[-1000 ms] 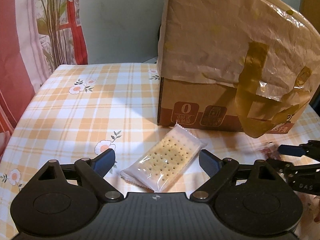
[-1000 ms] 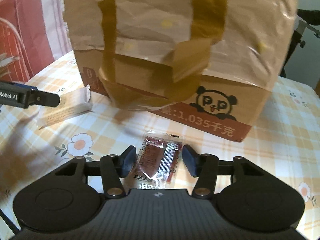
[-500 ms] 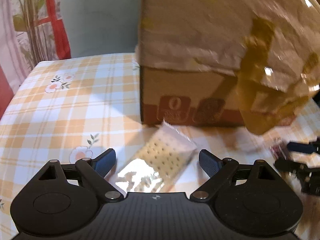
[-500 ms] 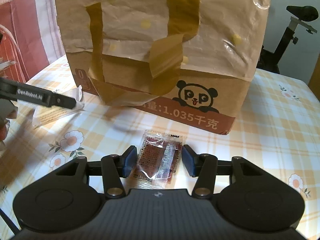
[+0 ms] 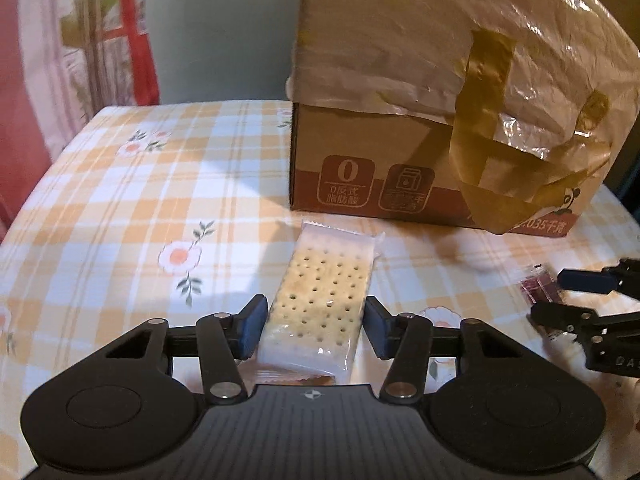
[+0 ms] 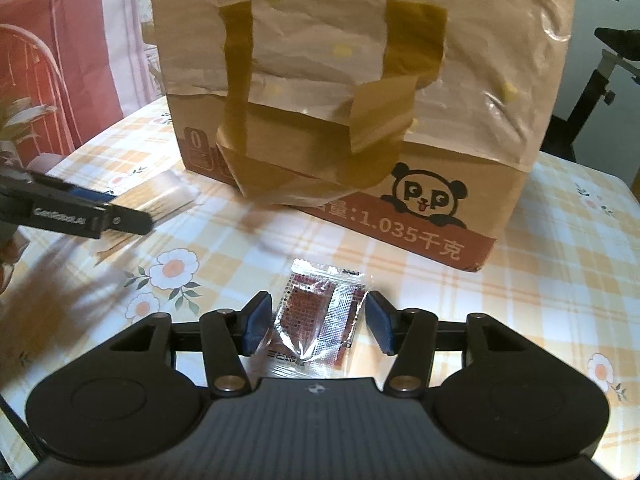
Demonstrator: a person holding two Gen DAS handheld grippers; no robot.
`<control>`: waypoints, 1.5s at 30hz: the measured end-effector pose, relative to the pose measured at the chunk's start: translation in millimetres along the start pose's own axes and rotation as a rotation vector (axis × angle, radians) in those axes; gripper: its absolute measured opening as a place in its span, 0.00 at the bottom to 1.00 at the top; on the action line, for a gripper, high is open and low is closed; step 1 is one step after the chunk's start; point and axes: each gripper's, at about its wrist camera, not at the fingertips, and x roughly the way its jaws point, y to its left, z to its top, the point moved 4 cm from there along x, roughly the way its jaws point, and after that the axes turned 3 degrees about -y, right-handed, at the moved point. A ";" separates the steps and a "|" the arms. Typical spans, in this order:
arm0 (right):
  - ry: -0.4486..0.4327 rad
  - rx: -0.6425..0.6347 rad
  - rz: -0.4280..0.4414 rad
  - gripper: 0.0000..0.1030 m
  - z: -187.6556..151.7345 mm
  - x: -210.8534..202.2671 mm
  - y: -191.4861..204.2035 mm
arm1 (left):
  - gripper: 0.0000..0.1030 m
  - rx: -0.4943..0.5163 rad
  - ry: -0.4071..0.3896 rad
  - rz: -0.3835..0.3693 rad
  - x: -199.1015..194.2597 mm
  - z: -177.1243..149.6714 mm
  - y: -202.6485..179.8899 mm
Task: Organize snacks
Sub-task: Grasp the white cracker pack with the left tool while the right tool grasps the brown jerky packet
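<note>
**Two tongs straddle snack packets on a checked bench**

The left tongs, jaws just closing, frame a cracker packet lying on the bench; the pads sit beside its edges, not clearly pressing. The right tongs, jaws just easing apart, straddle a small red packet with small gaps either side. A bag-covered box stands just behind both.

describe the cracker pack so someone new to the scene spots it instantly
Find the big cardboard box draped with a crumpled bag on the checked tablecloth. Just in front of its near corner lies the cracker pack, between the left tool's fingers. It is pale, clear-wrapped and dotted with holes, unlike the small dark red packet further right.
</note>
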 end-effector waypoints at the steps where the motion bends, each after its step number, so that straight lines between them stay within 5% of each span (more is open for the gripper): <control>1: 0.003 0.002 0.000 0.55 -0.3 -0.2 -0.2 | 0.53 -0.015 -0.002 -0.001 -2.0 -1.4 -0.1; 7: 0.019 0.006 -0.013 0.56 -3.3 -0.9 0.9 | 0.51 -0.094 -0.030 -0.002 -16.6 -8.1 1.4; 17: 0.023 -0.040 0.044 0.45 -3.6 -4.3 12.7 | 0.48 -0.139 -0.071 -0.019 -31.7 -9.9 1.3; 28: -0.003 -0.035 0.043 0.45 -0.6 -17.6 11.5 | 0.49 -0.066 -0.008 0.024 -22.8 -20.1 -6.9; 33: -0.002 -0.027 0.046 0.45 -2.2 -20.1 8.7 | 0.63 0.002 -0.024 0.051 -17.3 -20.3 -13.4; 35: -0.003 -0.023 0.044 0.45 -1.6 -20.4 7.7 | 0.62 0.033 -0.033 0.063 -15.3 -21.1 -16.0; 37: -0.003 -0.022 0.045 0.45 -1.1 -20.7 7.5 | 0.48 0.033 -0.045 0.076 -16.1 -21.4 -14.4; 45: -0.019 -0.020 0.046 0.45 2.5 -24.3 6.4 | 0.47 -0.067 -0.076 0.027 -29.9 -18.5 -1.9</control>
